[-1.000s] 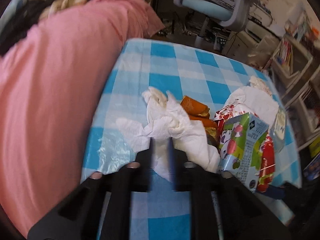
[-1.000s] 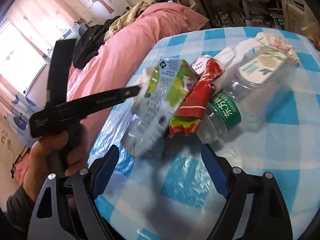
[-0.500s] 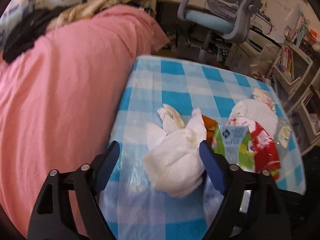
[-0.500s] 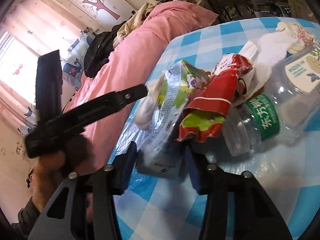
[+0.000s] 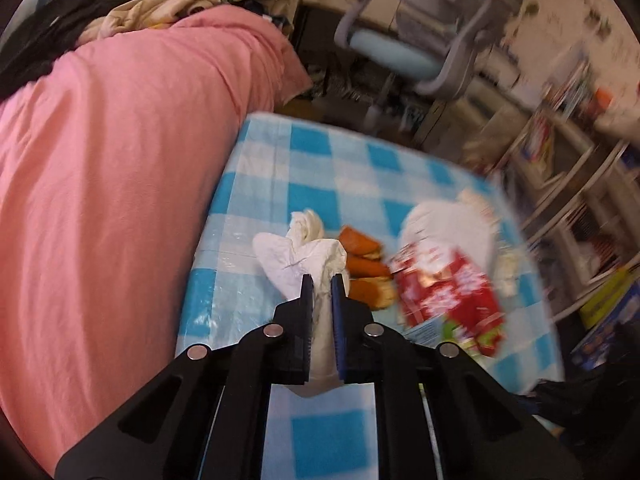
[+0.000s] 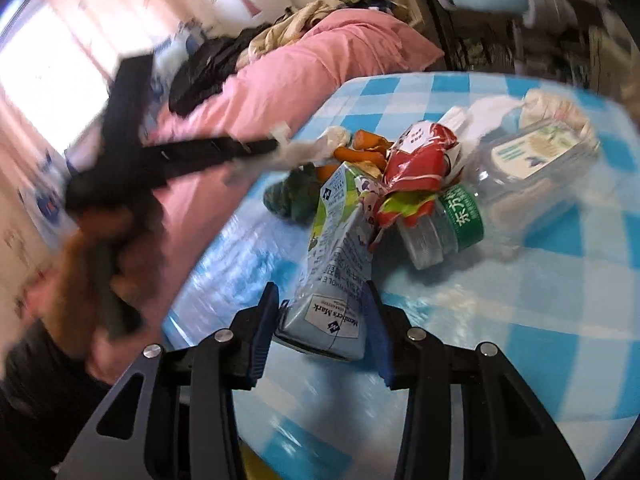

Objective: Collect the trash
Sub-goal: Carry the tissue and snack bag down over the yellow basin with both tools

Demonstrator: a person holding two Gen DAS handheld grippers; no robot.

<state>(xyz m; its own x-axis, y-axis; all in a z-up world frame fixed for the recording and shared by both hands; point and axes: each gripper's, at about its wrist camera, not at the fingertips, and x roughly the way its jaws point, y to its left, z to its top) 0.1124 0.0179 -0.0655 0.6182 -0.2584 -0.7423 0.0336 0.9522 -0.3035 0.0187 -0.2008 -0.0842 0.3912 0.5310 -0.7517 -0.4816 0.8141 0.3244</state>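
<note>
My left gripper (image 5: 321, 278) is shut on a crumpled white tissue (image 5: 304, 256) and holds it over the blue checked table (image 5: 320, 168). In the right wrist view the left gripper (image 6: 276, 145) shows from the side with the tissue (image 6: 308, 150) hanging from its tip. My right gripper (image 6: 322, 304) is shut on a green and blue milk carton (image 6: 340, 256). A red snack wrapper (image 6: 420, 168) leans on the carton; it also shows in the left wrist view (image 5: 452, 292). Orange peels (image 5: 364, 260) lie just beyond the tissue.
A clear plastic bottle with a green label (image 6: 460, 216) and a clear lidded tub (image 6: 540, 160) lie right of the carton. A dark green lump (image 6: 292, 196) lies behind it. A pink bed (image 5: 100, 160) borders the table's left. A blue office chair (image 5: 400, 52) stands beyond.
My left gripper went from open around the tissue to shut on it and has lifted it. My right gripper has closed on the milk carton and pulled it nearer.
</note>
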